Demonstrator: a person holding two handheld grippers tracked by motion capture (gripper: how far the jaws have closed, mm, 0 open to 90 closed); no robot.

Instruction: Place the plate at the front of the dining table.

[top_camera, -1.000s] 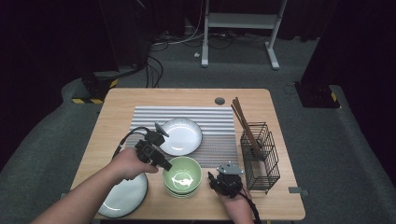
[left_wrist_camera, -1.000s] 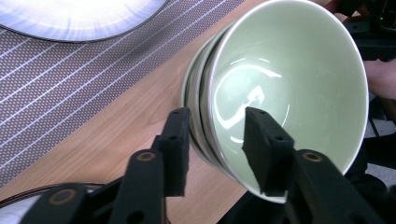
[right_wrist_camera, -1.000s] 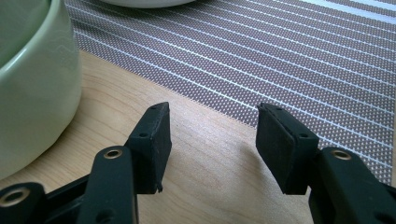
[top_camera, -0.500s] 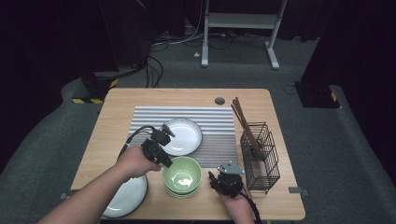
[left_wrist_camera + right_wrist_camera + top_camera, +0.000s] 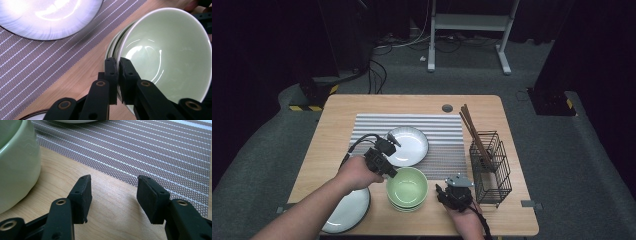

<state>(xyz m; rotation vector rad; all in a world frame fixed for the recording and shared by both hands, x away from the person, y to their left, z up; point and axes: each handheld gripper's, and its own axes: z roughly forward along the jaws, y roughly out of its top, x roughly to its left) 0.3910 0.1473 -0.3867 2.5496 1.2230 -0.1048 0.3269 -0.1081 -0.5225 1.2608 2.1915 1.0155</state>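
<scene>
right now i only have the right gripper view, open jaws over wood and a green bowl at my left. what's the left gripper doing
Observer: The left gripper is shut on the rim of the top green bowl, one jaw inside, one outside.
Operator: is that bowl alone or stacked
Observer: Stacked; the left gripper view shows more rims nested just under it.
Operator: anything near my right side
Observer: In the high view a black wire basket holding chopsticks stands just beyond the right gripper.
</scene>
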